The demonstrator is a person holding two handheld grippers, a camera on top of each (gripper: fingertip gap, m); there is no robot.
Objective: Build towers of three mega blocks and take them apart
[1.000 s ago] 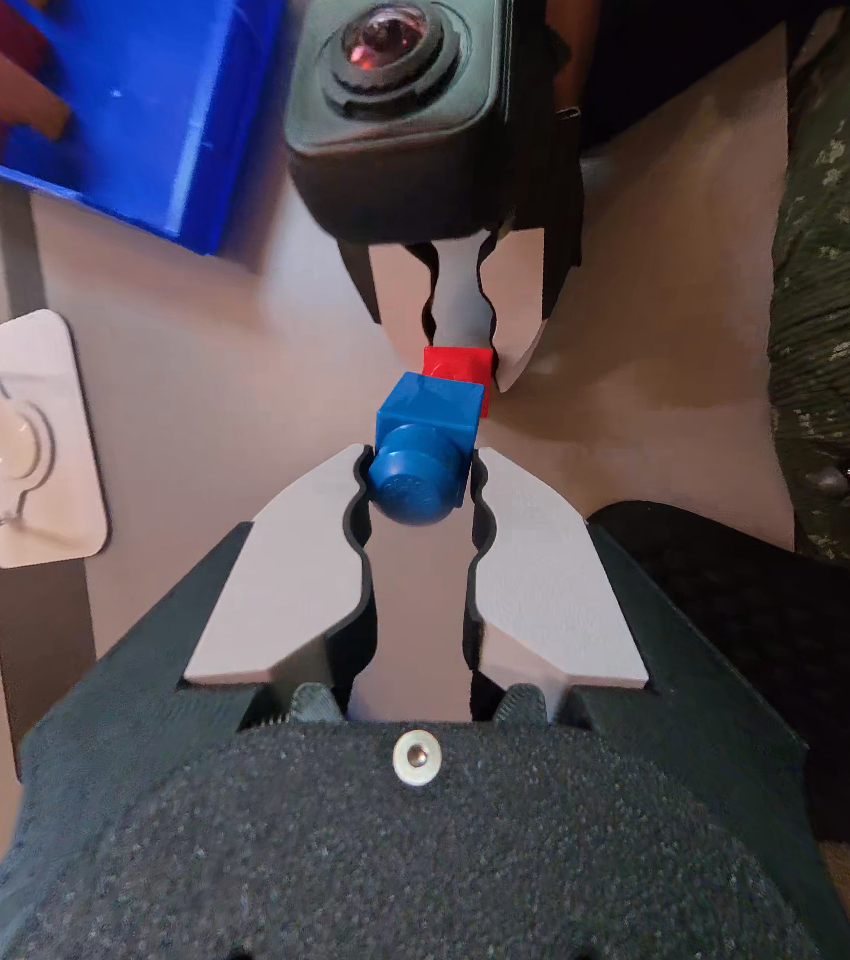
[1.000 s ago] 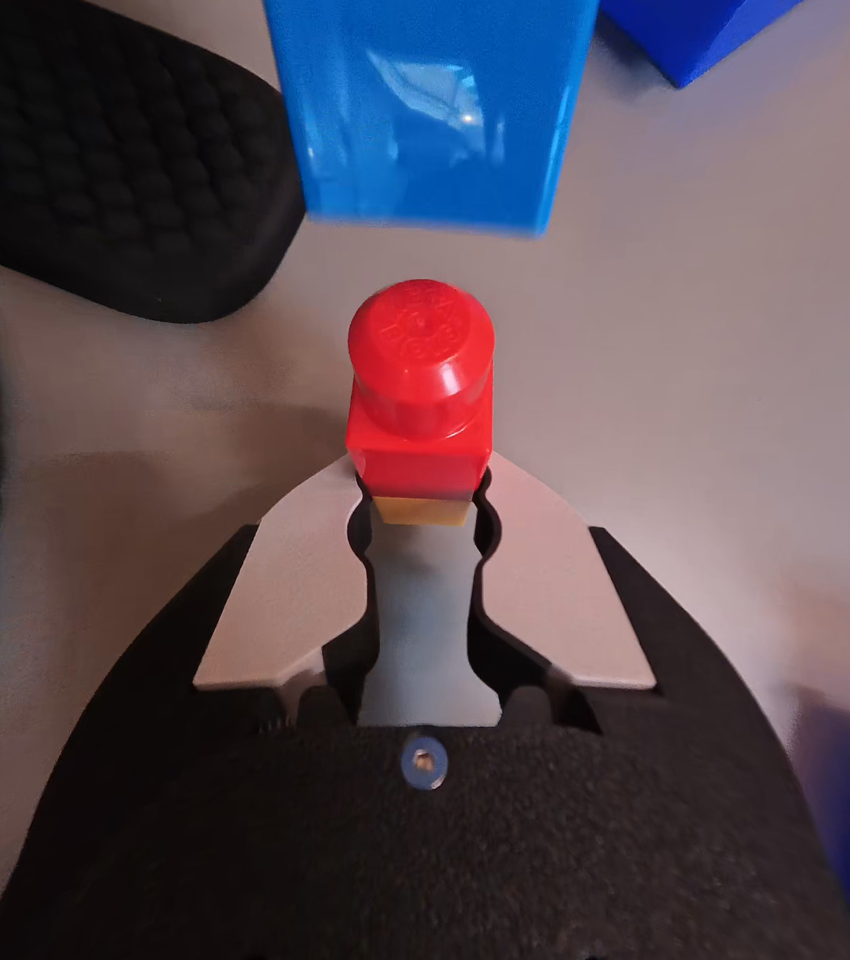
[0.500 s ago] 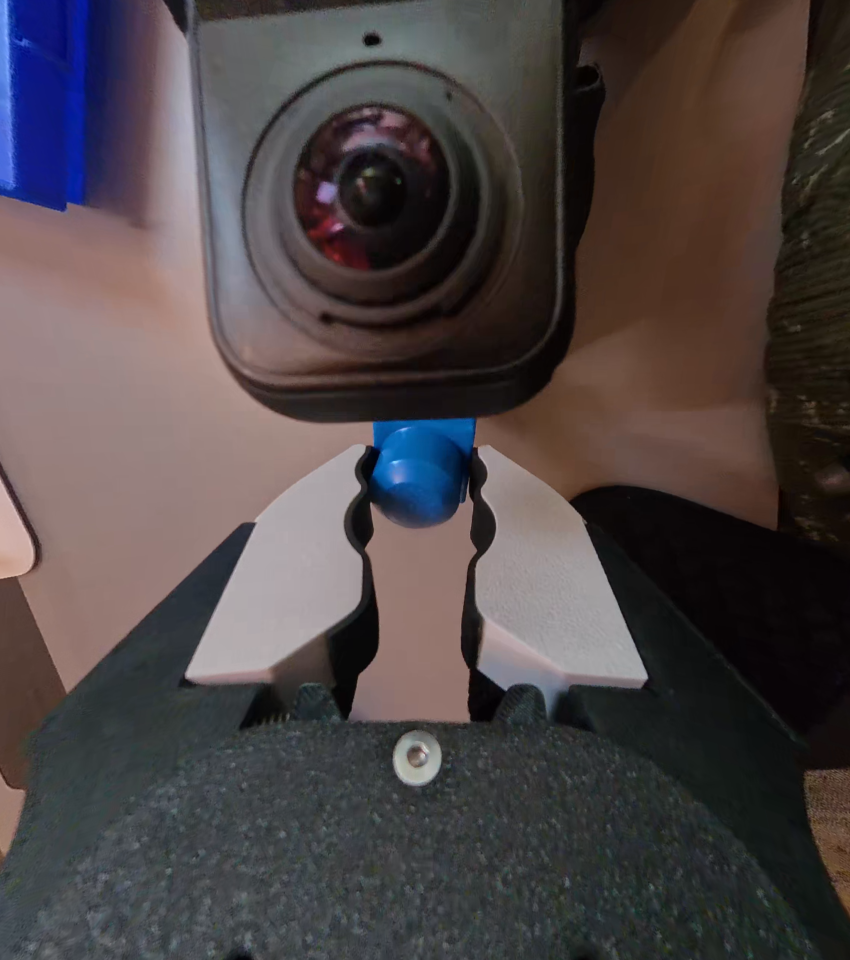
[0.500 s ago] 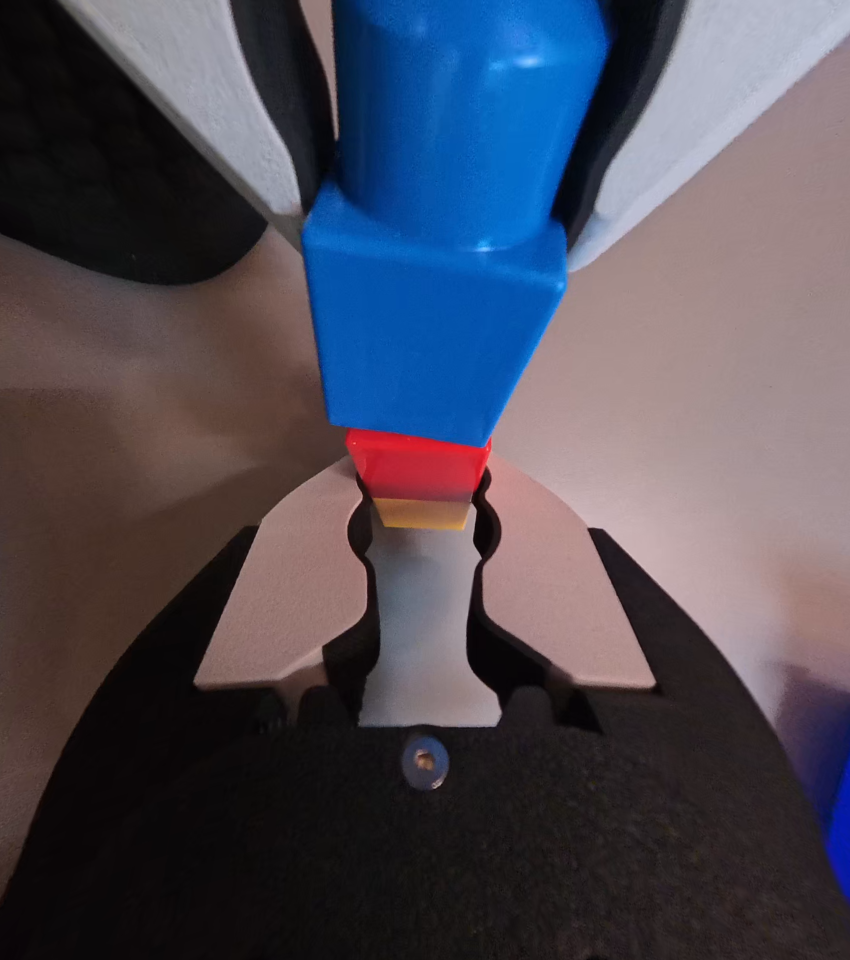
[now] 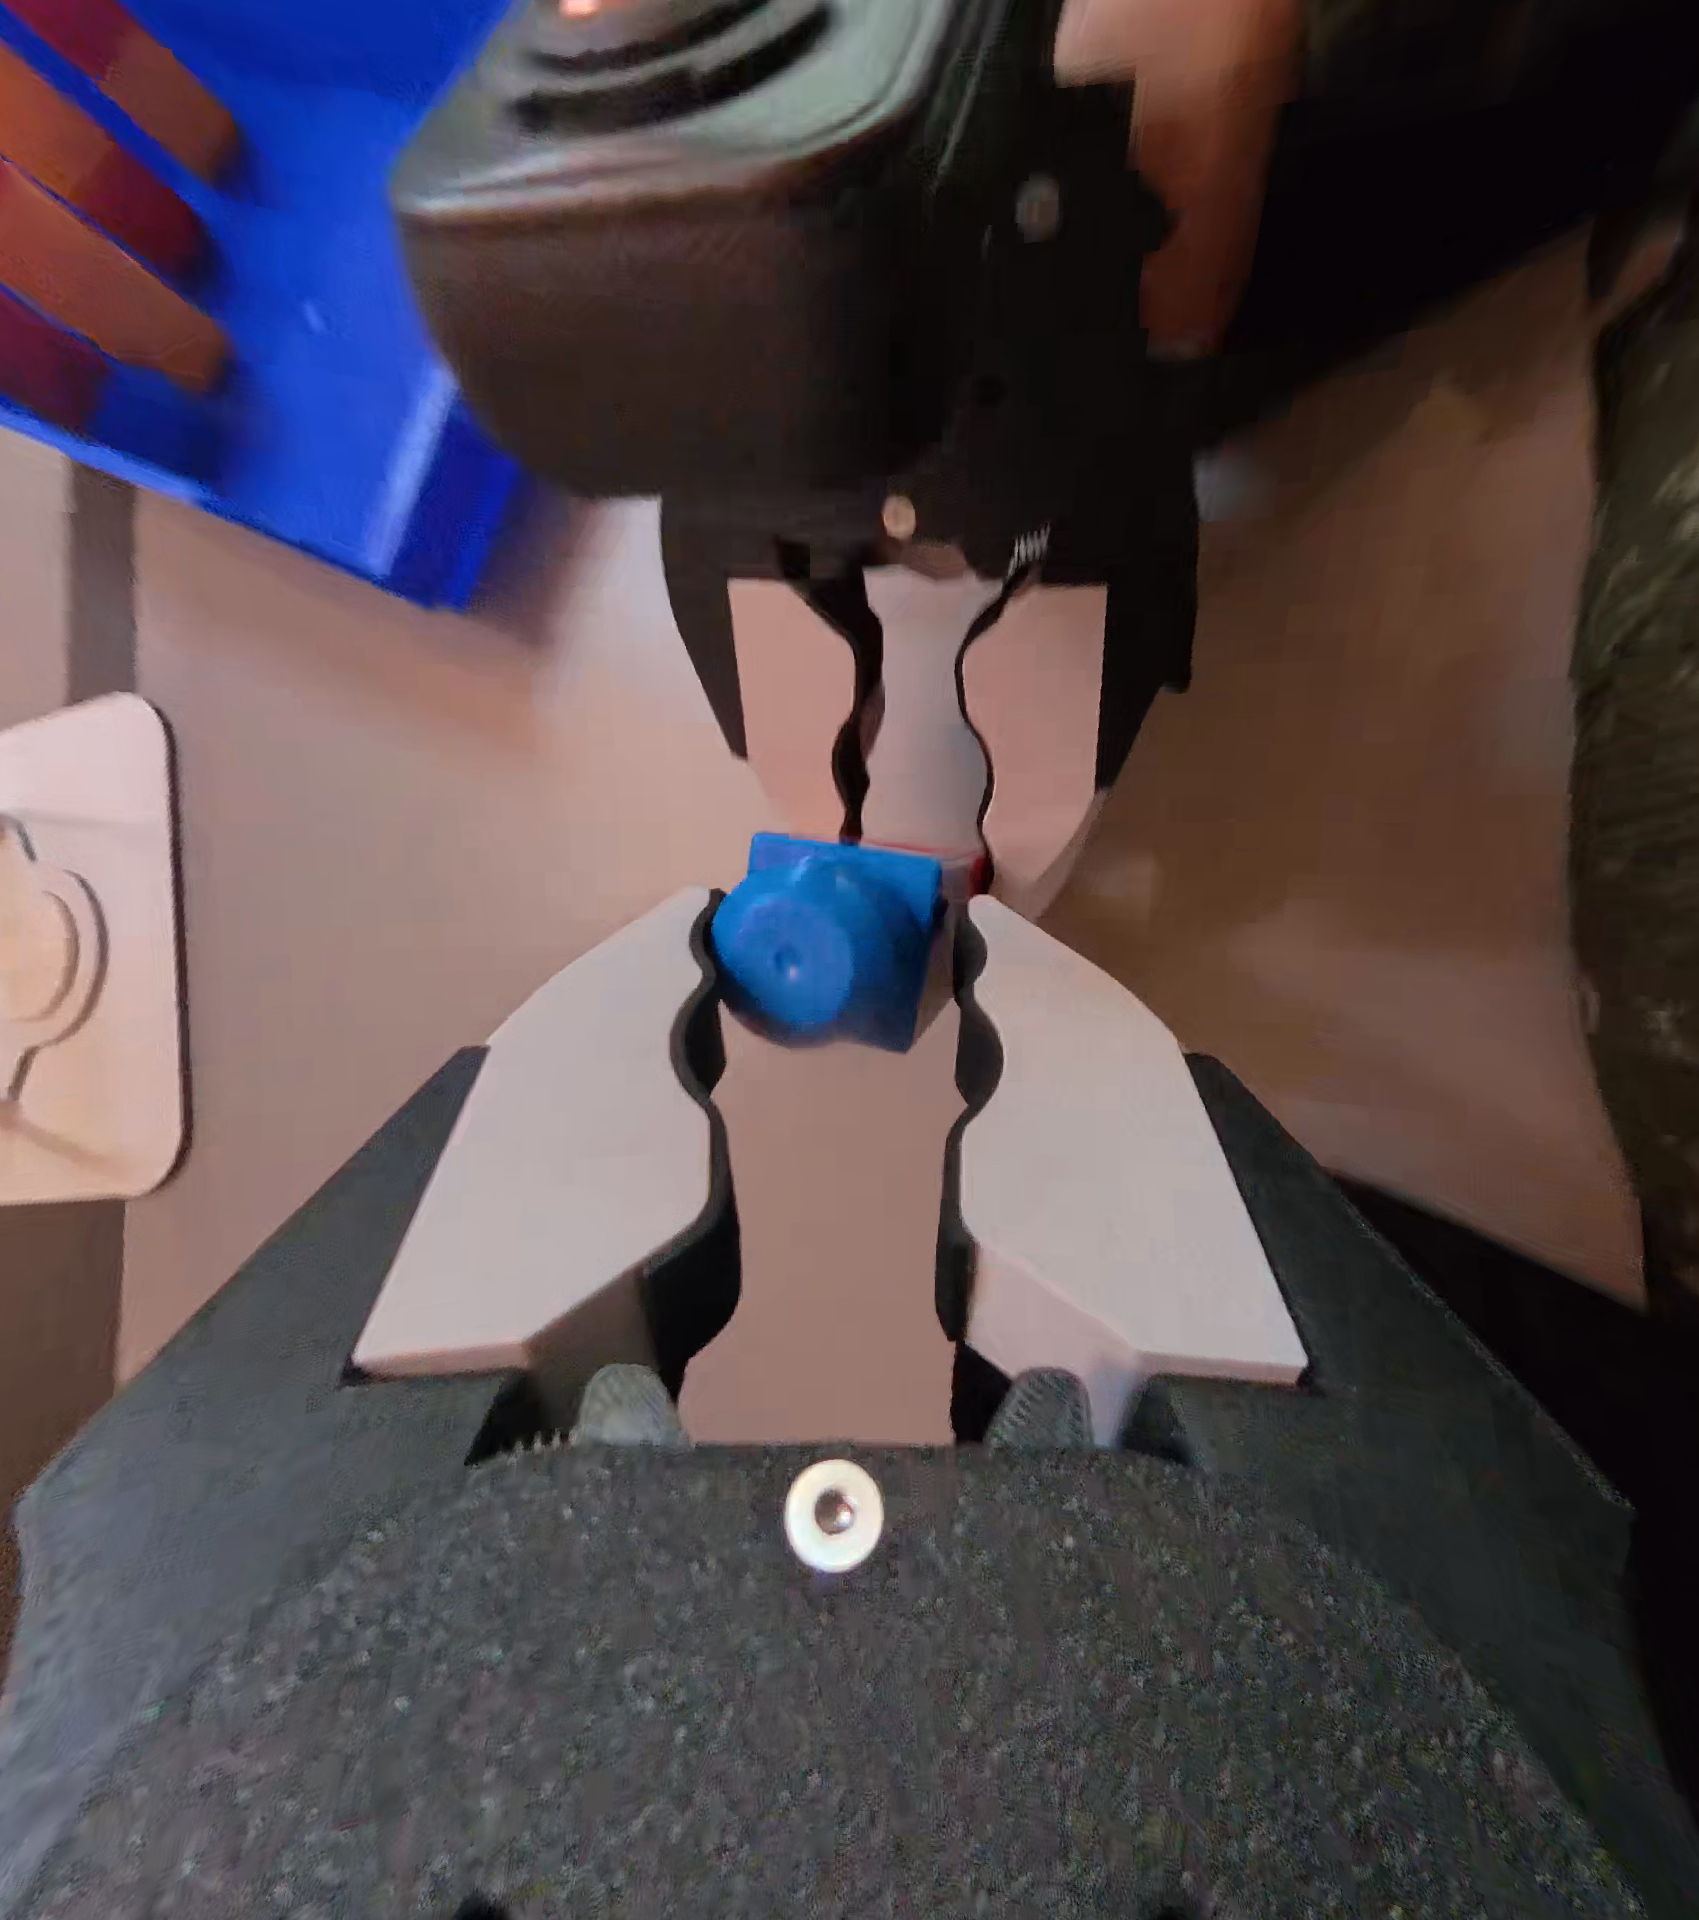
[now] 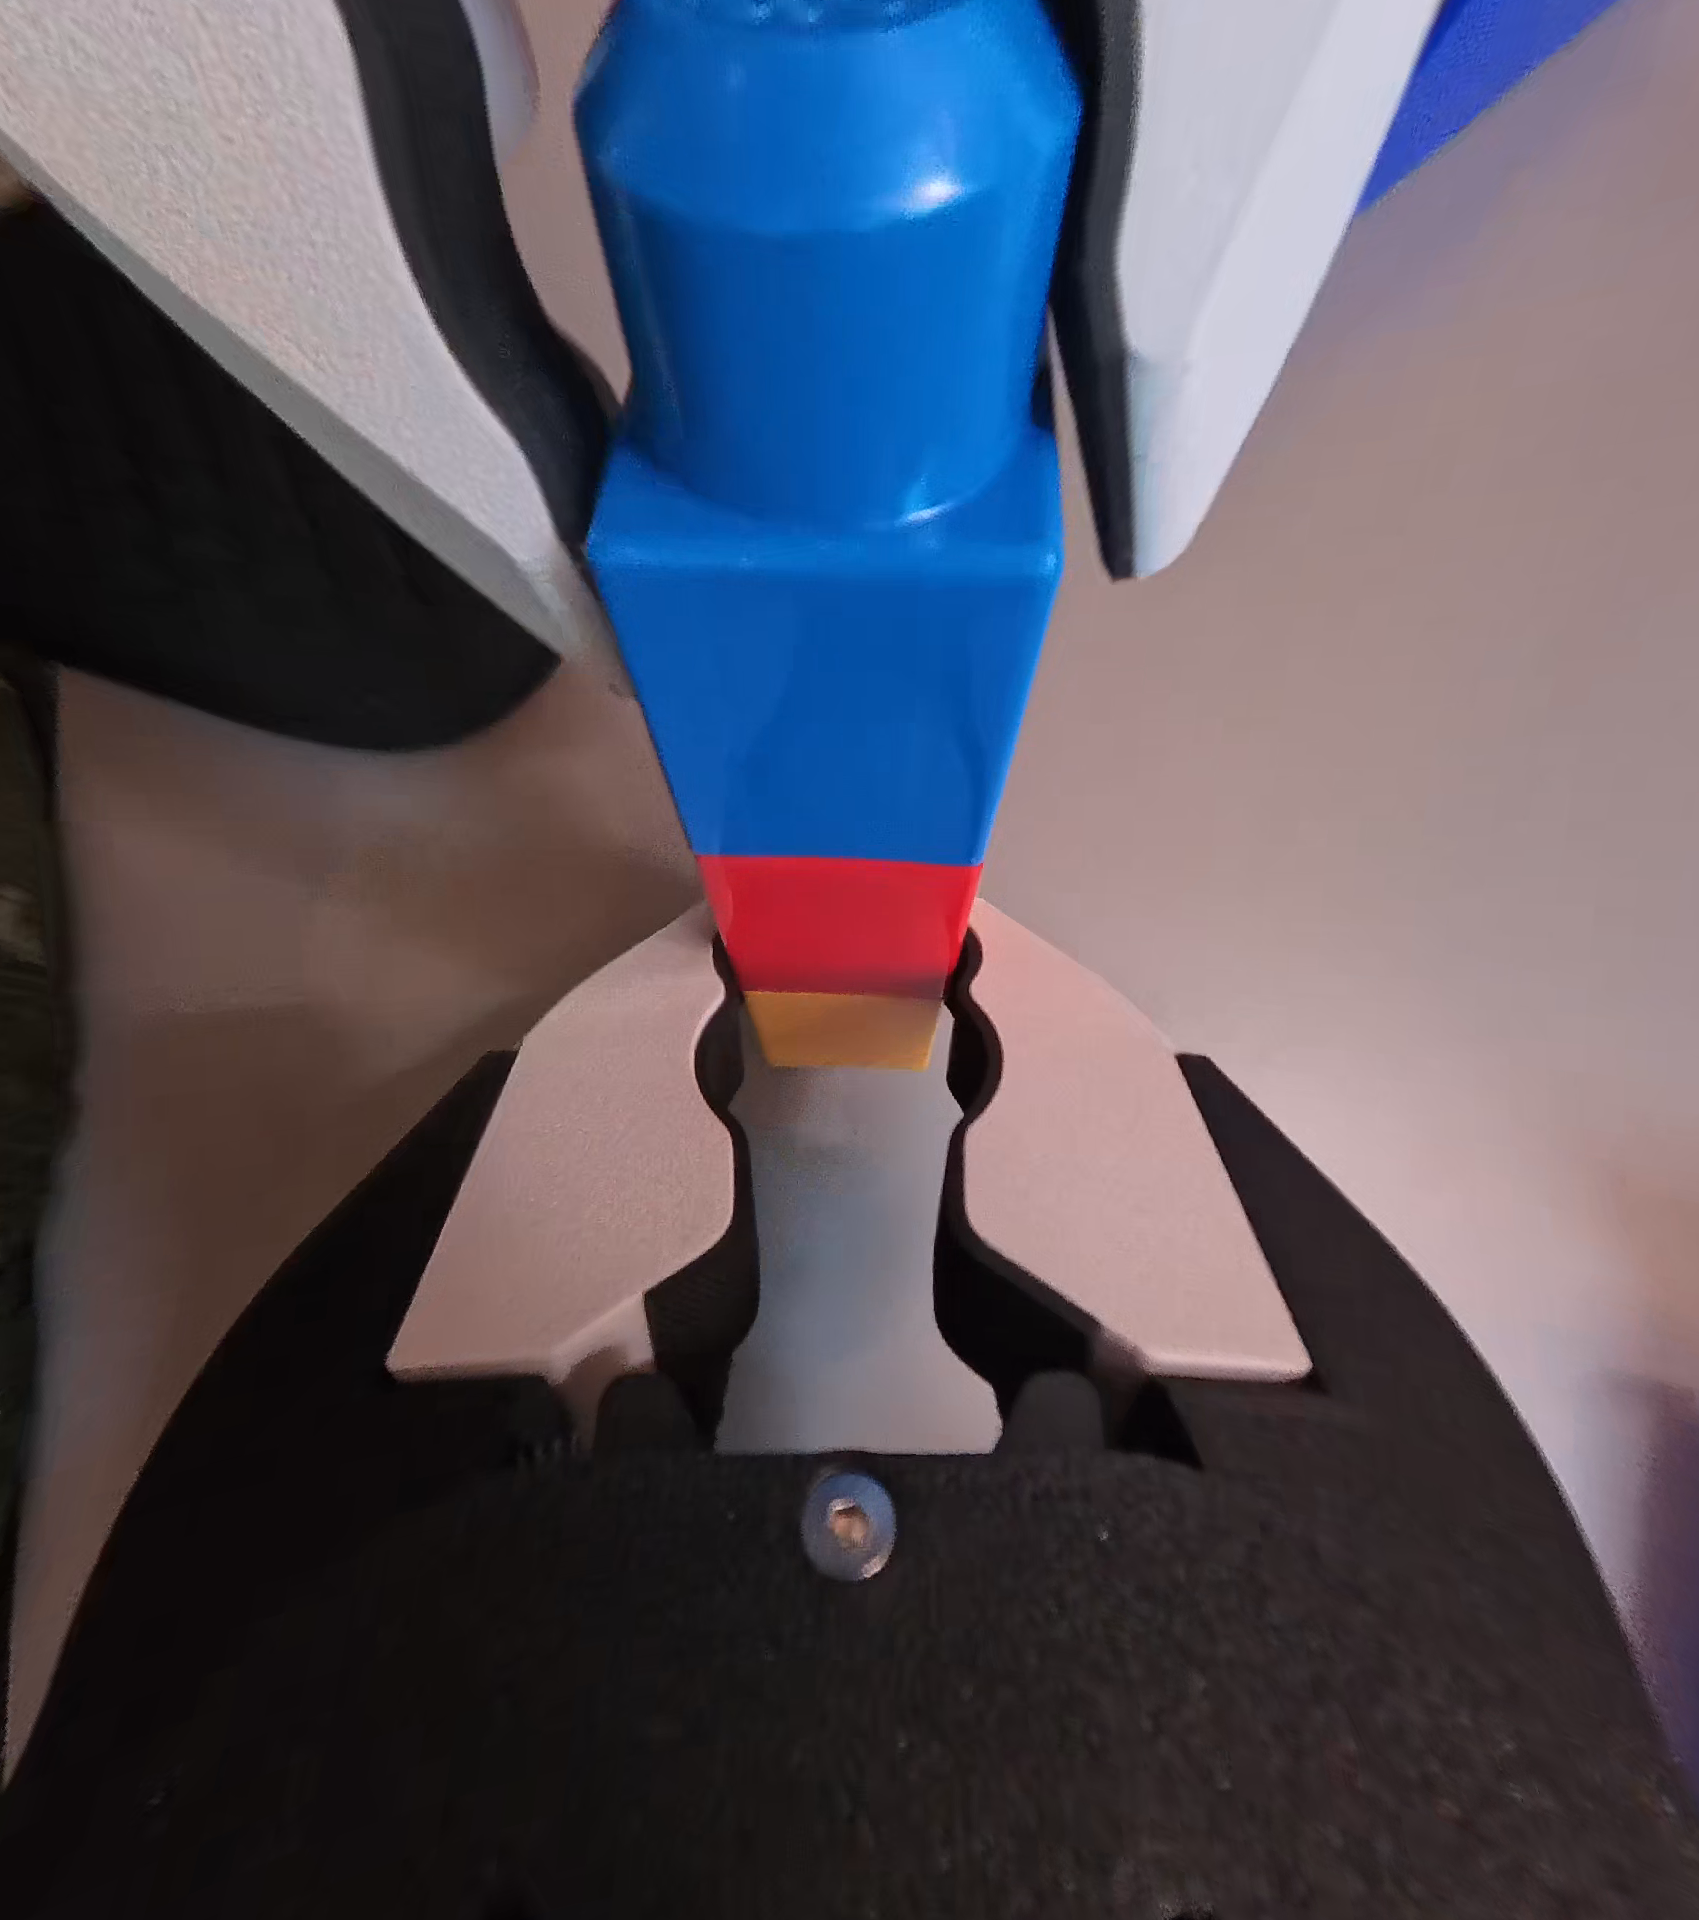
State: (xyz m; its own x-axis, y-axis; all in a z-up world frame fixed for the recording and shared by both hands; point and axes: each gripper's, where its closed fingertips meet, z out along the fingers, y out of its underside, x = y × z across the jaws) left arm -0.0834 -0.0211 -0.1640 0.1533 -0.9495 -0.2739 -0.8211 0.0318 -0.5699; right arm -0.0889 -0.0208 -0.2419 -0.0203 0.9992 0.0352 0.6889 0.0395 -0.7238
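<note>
Blue block (image 6: 829,665) seated on red block (image 6: 840,920); left jaws parted around it, right jaws clamped on red; straight withdrawal is advised.

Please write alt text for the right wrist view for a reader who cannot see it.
The right gripper is shut on a red block stacked between a yellow block and a blue block. The left gripper's white fingers flank the blue stud above a pale table.
</note>
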